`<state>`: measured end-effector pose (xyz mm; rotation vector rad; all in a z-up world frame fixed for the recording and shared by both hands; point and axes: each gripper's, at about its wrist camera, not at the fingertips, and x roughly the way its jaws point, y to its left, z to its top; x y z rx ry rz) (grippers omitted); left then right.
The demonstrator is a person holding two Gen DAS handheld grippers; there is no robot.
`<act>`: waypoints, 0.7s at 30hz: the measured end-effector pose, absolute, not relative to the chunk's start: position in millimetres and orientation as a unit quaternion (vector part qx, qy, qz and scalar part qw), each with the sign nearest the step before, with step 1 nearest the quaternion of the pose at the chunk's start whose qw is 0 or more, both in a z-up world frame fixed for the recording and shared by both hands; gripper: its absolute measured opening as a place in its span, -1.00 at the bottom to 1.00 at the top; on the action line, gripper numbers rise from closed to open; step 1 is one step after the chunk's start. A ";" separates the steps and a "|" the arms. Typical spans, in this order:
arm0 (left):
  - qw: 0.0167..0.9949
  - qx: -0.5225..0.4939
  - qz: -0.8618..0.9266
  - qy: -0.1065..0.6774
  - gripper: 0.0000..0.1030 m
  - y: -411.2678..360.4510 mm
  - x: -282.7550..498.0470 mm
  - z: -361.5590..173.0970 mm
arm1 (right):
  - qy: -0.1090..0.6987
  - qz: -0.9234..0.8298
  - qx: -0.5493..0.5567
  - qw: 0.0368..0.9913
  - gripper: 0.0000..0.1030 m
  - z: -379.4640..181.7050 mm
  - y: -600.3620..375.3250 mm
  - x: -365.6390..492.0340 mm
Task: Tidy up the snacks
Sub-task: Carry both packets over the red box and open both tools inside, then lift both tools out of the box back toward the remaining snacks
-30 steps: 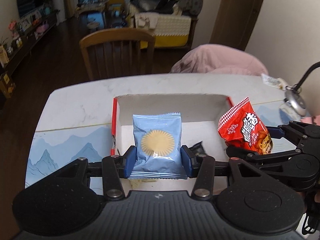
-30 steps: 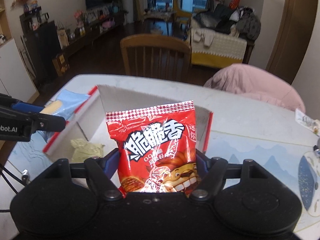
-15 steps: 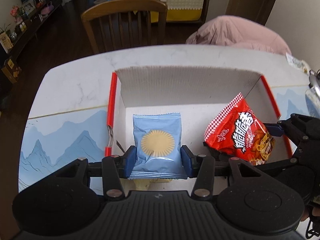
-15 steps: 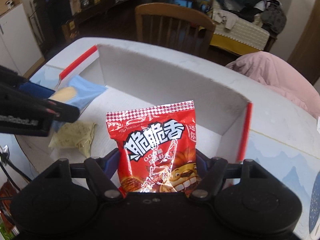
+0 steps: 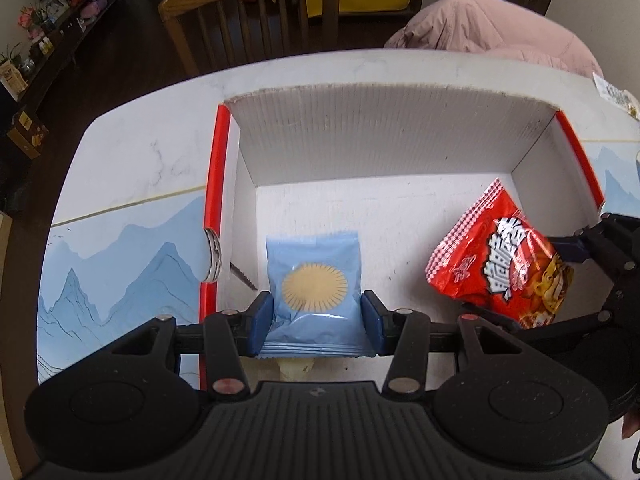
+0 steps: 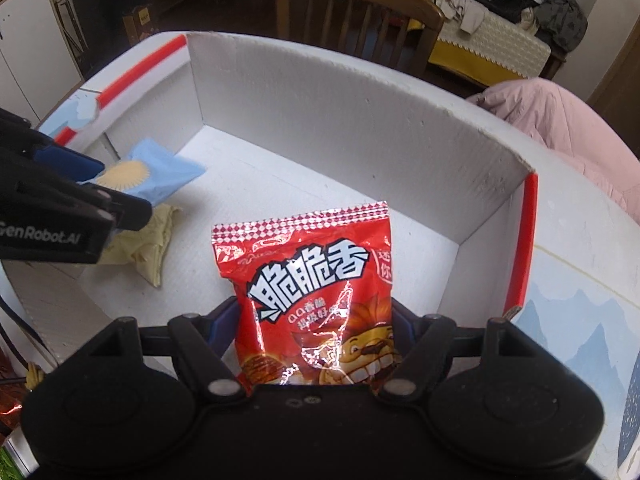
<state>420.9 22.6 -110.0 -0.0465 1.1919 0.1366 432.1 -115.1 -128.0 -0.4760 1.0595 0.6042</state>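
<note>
My left gripper (image 5: 317, 322) is shut on a light blue snack packet with a yellow sun (image 5: 314, 280) and holds it low inside the white box with red rims (image 5: 384, 136), at its left side. My right gripper (image 6: 314, 330) is shut on a red snack bag (image 6: 316, 288) and holds it inside the same box, at its right side. The red bag also shows in the left wrist view (image 5: 500, 256). The blue packet also shows in the right wrist view (image 6: 148, 172). A pale yellow packet (image 6: 148, 244) lies on the box floor under the left gripper.
The box stands on a white table with a blue mountain-print mat (image 5: 120, 256). A wooden chair (image 5: 256, 8) stands at the far edge, beside a pink padded thing (image 5: 492, 28). A small wrapper (image 5: 616, 96) lies at the far right.
Both grippers have moved forward and down into the box with their snacks. The box walls now stand around both packets.
</note>
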 end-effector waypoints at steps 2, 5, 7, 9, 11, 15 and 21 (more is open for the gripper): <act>0.822 -0.015 0.061 0.566 -0.07 22.1 421.0 -114.4 | 0.490 0.283 -0.228 0.792 0.47 -129.3 -114.2 430.4; 0.823 -0.005 0.058 0.565 -0.07 19.5 419.5 -115.5 | 0.491 0.282 -0.232 0.791 0.47 -129.3 -112.7 430.0; 0.824 -0.011 0.060 0.563 -0.07 20.4 419.3 -114.5 | 0.492 0.283 -0.231 0.790 0.47 -129.5 -112.9 430.0; 0.824 -0.019 0.059 0.564 -0.07 22.3 418.0 -113.4 | 0.492 0.283 -0.231 0.791 0.48 -128.5 -113.8 430.9; 0.824 -0.022 0.059 0.563 -0.06 24.5 415.8 -112.4 | 0.489 0.283 -0.229 0.793 0.52 -126.7 -114.5 430.1; 0.827 -0.031 0.058 0.558 -0.06 27.2 410.4 -106.0 | 0.478 0.288 -0.214 0.802 0.60 -119.3 -118.7 426.9; 0.839 -0.050 0.051 0.540 -0.03 30.7 395.8 -87.8 | 0.467 0.291 -0.185 0.814 0.61 -98.5 -128.7 419.1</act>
